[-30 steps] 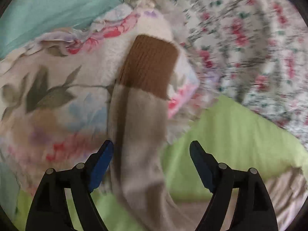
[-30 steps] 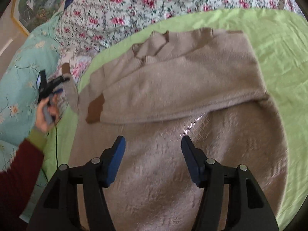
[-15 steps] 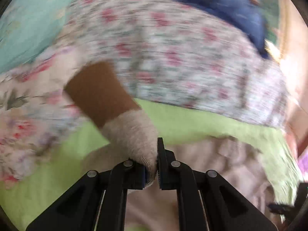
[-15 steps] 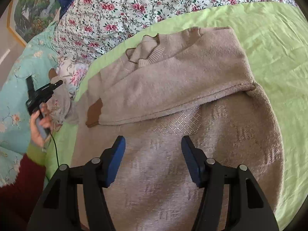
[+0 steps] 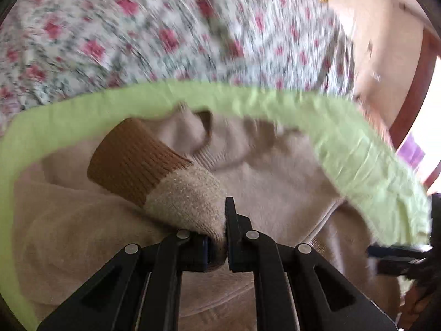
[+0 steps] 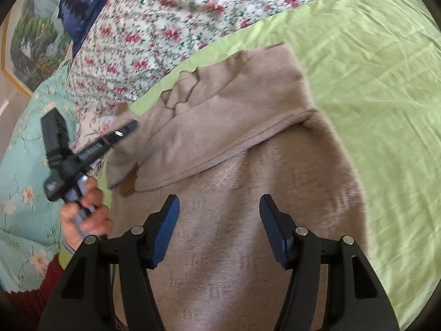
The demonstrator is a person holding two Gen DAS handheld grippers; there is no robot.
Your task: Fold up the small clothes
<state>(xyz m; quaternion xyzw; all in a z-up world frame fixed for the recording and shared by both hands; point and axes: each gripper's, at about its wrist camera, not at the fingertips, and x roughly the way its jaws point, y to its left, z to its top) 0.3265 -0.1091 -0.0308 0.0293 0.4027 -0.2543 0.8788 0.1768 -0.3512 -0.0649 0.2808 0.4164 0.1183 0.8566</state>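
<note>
Bed surface: a green sheet over floral bedding. A beige sweater lies flat on the sheet, one sleeve already folded across the chest. The left gripper is clamped on the other sleeve just behind its brown cuff, held above the body. The right gripper hovers over the lower body, jaws apart, empty. Judged outstanding: laying this sleeve down, then folding the body.

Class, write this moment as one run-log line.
left gripper: shut on beige knitted sweater sleeve | right gripper: open above beige knitted sweater body | surface: lime-green sheet
</note>
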